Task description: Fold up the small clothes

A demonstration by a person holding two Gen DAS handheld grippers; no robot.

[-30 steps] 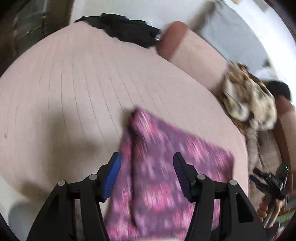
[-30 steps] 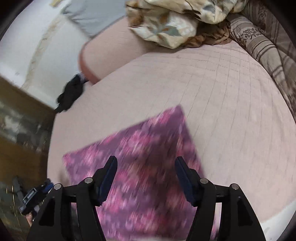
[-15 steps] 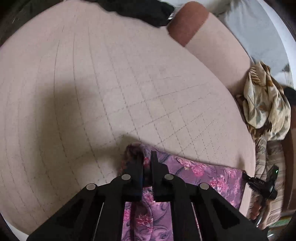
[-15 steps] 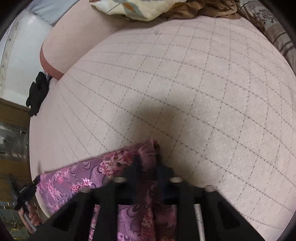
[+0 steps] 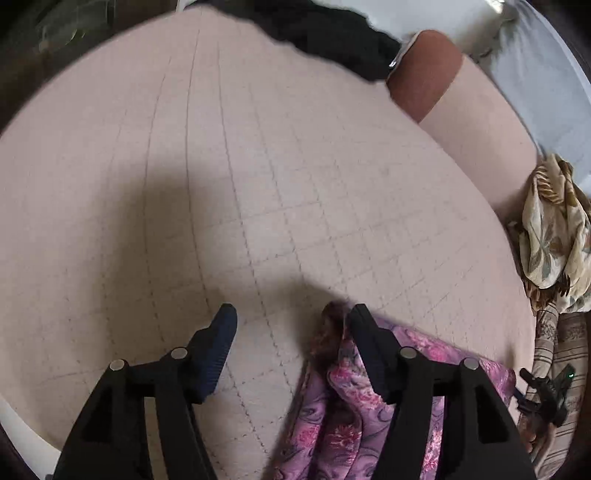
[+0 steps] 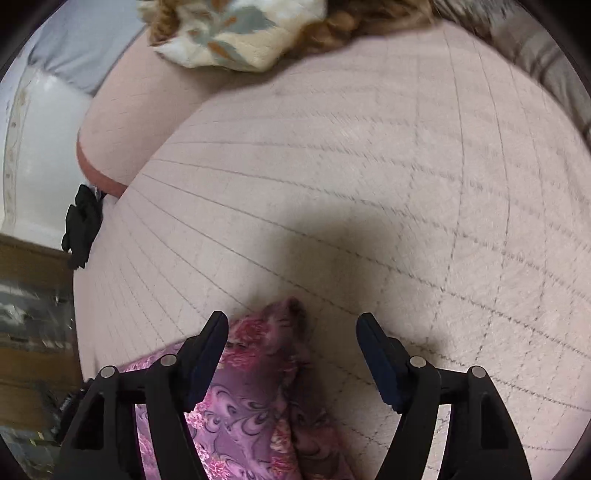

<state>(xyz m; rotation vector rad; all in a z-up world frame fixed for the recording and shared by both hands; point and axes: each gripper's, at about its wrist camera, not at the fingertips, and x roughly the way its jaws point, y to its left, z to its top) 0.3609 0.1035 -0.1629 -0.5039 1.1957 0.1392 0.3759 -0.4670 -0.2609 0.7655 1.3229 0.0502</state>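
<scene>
Both hand-held grippers, left (image 5: 291,325) and right (image 6: 291,332), have just sprung wide, dropping the purple floral cloth (image 6: 251,398) onto the pink quilted bed (image 5: 258,184); this fold looks laid down.

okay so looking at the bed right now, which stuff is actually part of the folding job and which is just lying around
Part of the job:
purple floral cloth
left gripper, open
right gripper, open
bed cover, the folding surface

Just lying about:
black garment at the far edge
beige leaf-print blanket, bunched up
striped fabric
bolster pillow
</scene>
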